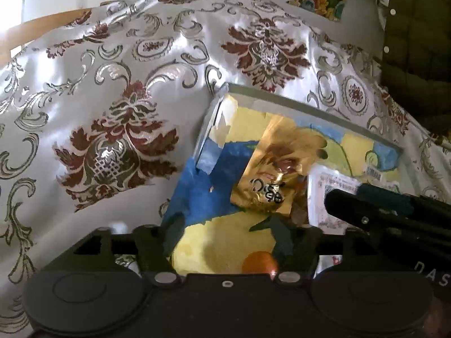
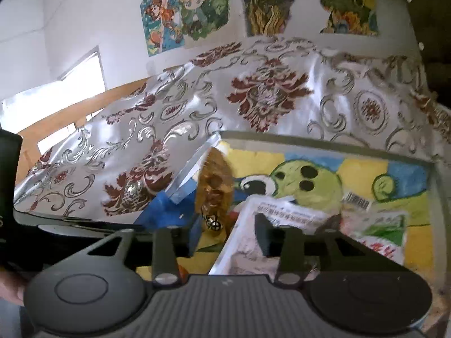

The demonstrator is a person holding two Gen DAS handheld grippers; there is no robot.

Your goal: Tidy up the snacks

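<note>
A clear-walled box (image 1: 310, 109) (image 2: 324, 143) with a painted cartoon floor sits on the patterned cloth. A gold snack packet (image 1: 270, 174) (image 2: 214, 186) lies inside it, slightly blurred, just past the tips of my left gripper (image 1: 225, 225), which is open and not pressing on it. A white printed packet (image 1: 332, 191) (image 2: 296, 214) rests at the right of the box. My right gripper (image 2: 225, 231) is open over that packet's left edge, its right finger above the packet. A small orange round thing (image 1: 259, 262) lies near the left gripper's base. The right gripper's finger (image 1: 366, 205) reaches in from the right.
A shiny white tablecloth (image 1: 112, 98) (image 2: 141, 140) with dark red and silver ornaments covers the table around the box. A dark quilted jacket (image 1: 417, 42) hangs at the far right. Cartoon posters (image 2: 183, 11) are on the wall behind. A hand (image 2: 8, 287) shows at the left edge.
</note>
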